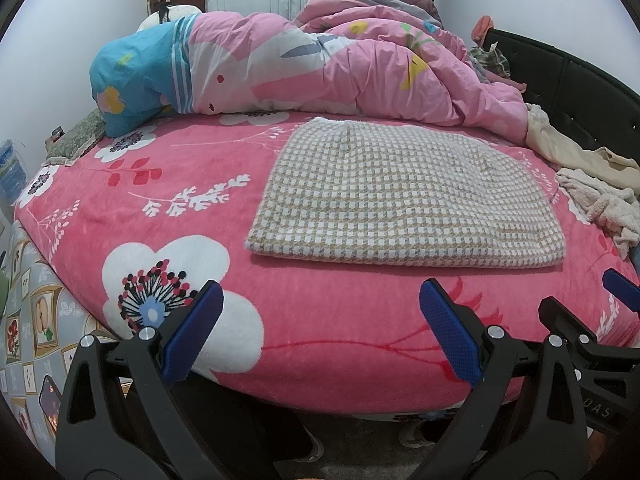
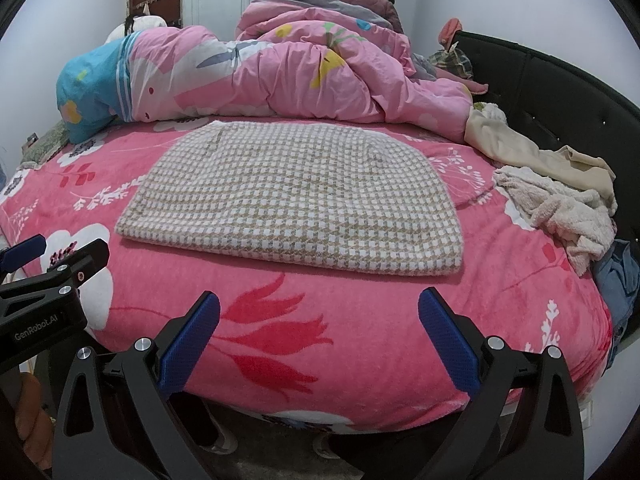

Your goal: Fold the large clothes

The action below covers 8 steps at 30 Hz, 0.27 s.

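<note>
While the folded checked garment lies flat on the bed ahead, your left tongs and right tongs hang spread, empty.

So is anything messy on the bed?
Yes. The checked garment lies neatly folded, but a fluffy cream garment and a beige one sit crumpled by the right edge, and the pink quilt is bunched up behind.

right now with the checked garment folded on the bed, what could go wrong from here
Both grippers, left and right, hang open off the bed's near edge, holding nothing.
1. The checked garment is thick; lifting one edge could spill the fold.
2. The loose cream clothes lie close on its right; a wide grab there might snag them.
</note>
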### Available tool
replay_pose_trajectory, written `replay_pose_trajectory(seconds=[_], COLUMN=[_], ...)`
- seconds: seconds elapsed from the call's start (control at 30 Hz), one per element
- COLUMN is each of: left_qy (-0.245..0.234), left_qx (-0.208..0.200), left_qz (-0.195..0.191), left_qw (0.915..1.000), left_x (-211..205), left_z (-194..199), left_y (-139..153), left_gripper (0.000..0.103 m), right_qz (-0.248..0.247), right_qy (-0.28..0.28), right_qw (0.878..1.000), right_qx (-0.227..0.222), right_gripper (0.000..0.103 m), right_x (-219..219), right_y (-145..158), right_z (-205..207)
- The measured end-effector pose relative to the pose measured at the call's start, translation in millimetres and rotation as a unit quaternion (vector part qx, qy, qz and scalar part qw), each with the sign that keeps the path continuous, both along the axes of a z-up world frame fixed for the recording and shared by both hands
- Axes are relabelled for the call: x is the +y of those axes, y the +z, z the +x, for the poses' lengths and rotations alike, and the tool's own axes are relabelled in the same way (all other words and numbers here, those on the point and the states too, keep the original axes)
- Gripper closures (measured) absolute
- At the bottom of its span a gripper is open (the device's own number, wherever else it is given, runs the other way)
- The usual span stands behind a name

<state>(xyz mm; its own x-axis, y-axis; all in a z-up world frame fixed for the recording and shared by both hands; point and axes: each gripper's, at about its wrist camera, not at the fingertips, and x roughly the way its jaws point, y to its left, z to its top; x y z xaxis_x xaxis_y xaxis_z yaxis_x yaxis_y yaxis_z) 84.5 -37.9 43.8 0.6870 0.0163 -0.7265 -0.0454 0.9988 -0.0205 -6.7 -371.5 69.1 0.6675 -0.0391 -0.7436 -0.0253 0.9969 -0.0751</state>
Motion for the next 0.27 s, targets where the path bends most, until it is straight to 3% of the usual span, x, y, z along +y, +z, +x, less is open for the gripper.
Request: replay_pose_trajectory(seconds=[0.27], left_qy=[0.001], left_qx=[-0.001], left_qz=[0.001], left_qw=[1.0], left_x=[-1.0], left_z=[-0.5], left_y=[-0.2], left_gripper=[0.008], right_qz=[0.0], right_qy=[-0.001], right_qw=[1.0], right_qx=[0.0], right_gripper=[0.006], right_x=[0.2], right_y=[-0.3], right_z=[0.2])
